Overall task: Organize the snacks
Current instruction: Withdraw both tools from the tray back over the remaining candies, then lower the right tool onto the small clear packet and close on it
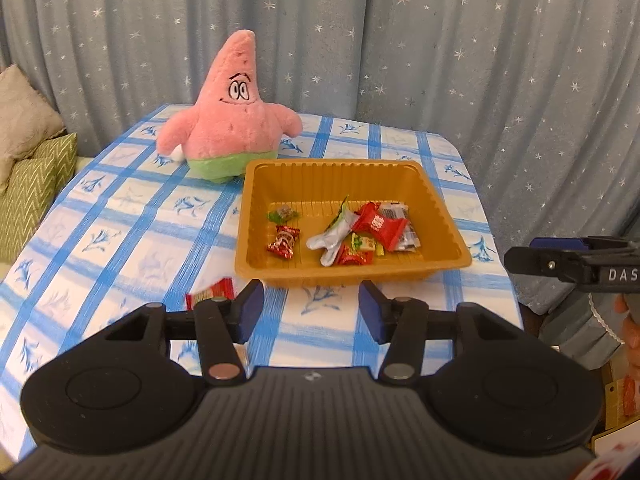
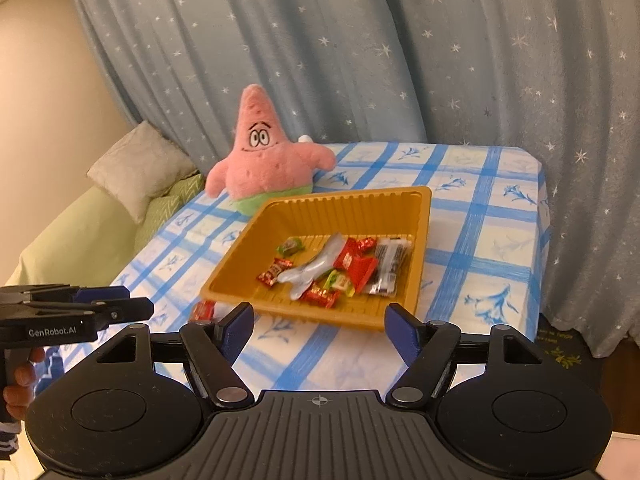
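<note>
A gold plastic tray [image 1: 280, 184] stands on the checked table and holds several wrapped snacks, among them a red packet [image 1: 382, 226] and a silver wrapper [image 1: 332, 240]. One red snack packet [image 1: 210, 293] lies loose on the cloth in front of the tray's left corner, partly hidden by my left finger; it also shows in the right wrist view [image 2: 204, 310]. My left gripper [image 1: 311, 310] is open and empty just before the tray. My right gripper [image 2: 320, 326] is open and empty at the tray's [image 2: 248, 236] near edge.
A pink star plush toy [image 1: 232, 116] stands behind the tray at the back left. A blue starred curtain [image 1: 440, 40] hangs behind the table. Cushions [image 1: 28, 160] lie on a sofa to the left. The table's right edge [image 1: 496, 248] drops off near the tray.
</note>
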Tool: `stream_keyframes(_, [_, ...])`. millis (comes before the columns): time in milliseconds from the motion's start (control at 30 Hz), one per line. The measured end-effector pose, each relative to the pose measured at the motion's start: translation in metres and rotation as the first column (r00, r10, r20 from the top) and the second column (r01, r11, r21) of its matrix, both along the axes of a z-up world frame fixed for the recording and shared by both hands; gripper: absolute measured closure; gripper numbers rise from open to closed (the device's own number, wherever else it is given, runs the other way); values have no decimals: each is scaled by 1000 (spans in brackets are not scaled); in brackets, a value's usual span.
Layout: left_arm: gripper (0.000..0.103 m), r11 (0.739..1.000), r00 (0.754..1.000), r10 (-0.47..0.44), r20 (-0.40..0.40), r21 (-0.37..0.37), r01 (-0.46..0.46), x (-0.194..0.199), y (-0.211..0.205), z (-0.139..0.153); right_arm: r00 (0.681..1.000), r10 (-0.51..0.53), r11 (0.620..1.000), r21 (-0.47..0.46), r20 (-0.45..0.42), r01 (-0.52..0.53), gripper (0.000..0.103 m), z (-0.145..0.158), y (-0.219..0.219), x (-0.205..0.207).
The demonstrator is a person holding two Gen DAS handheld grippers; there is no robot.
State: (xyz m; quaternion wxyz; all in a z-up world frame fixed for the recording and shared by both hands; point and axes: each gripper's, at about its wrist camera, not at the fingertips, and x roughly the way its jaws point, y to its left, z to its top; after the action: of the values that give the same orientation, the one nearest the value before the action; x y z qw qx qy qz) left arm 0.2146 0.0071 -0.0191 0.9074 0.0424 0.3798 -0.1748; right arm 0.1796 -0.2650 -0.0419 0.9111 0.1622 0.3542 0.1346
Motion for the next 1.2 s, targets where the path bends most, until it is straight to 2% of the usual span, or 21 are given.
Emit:
stream_keyframes(367, [52,996,996,85,-24,-13,-85,-62,20,6,995,99,995,-4,-9,-99,29,12,15,-50])
stream_keyframes(733, [52,986,984,165,-71,0,-165,-107,35,-6,979,195,981,-1,-53,-196,29,2,34,-76])
stream_keyframes(1200, [52,978,966,210,-154,15,-210,-128,54,-27,940,311,950,7,-138,-313,29,-24,81,-84])
